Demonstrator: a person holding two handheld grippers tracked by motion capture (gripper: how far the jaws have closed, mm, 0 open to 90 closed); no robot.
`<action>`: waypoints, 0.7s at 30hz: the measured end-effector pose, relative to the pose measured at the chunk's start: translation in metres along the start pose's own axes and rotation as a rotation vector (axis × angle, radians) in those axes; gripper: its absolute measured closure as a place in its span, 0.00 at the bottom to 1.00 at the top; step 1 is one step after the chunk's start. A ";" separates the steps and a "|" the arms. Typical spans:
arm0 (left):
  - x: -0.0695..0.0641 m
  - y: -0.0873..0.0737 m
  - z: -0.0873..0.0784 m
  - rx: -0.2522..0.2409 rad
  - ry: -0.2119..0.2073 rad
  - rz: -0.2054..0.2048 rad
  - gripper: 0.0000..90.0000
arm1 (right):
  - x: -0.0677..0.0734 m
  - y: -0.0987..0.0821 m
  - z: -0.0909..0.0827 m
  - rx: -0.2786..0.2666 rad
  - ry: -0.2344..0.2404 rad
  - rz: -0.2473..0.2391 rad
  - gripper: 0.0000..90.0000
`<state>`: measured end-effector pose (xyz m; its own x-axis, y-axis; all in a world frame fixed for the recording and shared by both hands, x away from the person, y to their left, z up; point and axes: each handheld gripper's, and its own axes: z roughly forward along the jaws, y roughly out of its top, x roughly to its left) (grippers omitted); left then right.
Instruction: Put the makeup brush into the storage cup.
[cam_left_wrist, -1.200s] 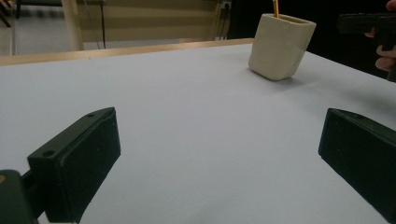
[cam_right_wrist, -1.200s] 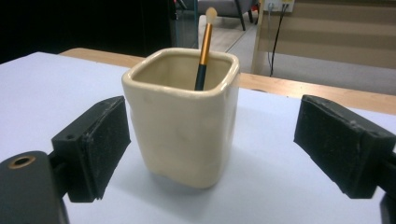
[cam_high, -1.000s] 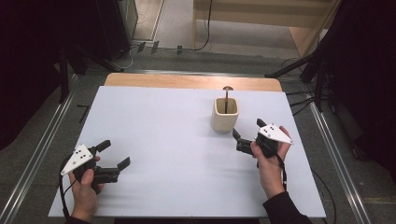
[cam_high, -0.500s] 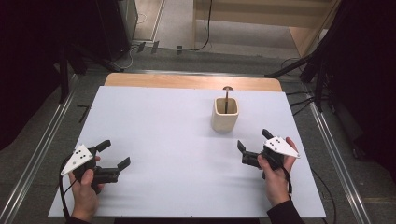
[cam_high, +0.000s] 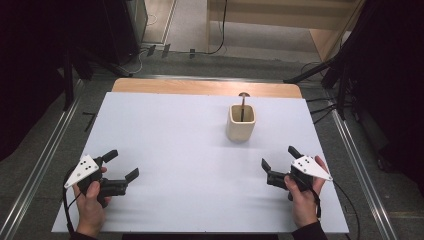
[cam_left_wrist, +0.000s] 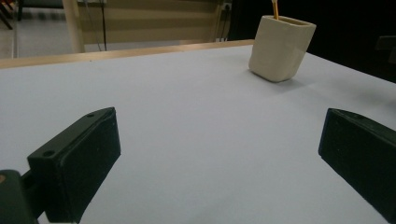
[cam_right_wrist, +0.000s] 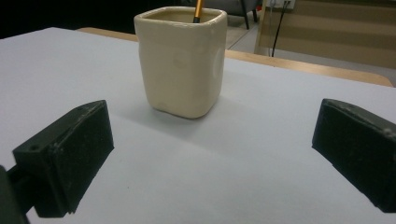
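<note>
A cream square cup (cam_high: 241, 121) stands upright on the white table (cam_high: 190, 135), right of centre toward the back. A thin stick with a small rounded top (cam_high: 243, 102) pokes out of it. My right gripper (cam_high: 281, 159) rests near the front right edge, open, jaws aimed at the cup (cam_right_wrist: 181, 60), which stands well ahead of them. My left gripper (cam_high: 121, 164) sits at the front left, open, nothing between its jaws. The cup (cam_left_wrist: 281, 46) appears far off at the upper right in the left gripper view.
A wooden strip (cam_high: 205, 87) borders the table's far edge. Metal rails (cam_high: 47, 150) run along both sides over a grey floor. Dark stands and cables lie beyond the table. White surface spreads between the two grippers.
My right gripper has drawn back from beside the cup toward the front right edge, still open. The left gripper and the cup have stayed put.
</note>
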<state>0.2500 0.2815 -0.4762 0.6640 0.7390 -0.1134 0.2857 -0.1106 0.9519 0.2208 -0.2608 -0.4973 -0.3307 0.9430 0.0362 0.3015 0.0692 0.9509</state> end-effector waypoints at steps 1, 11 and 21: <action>0.000 0.000 0.000 0.000 -0.001 0.000 0.00 | 0.000 -0.001 -0.001 0.001 0.000 -0.001 0.00; 0.001 0.000 0.000 0.001 -0.002 0.003 0.00 | -0.007 -0.009 -0.017 -0.002 -0.007 0.001 0.00; 0.000 -0.001 0.001 0.006 -0.005 0.003 0.00 | -0.014 -0.016 -0.032 -0.009 -0.006 0.018 0.00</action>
<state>0.2507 0.2811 -0.4770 0.6680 0.7357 -0.1121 0.2878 -0.1165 0.9506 0.1921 -0.2853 -0.5038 -0.3201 0.9460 0.0516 0.2992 0.0493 0.9529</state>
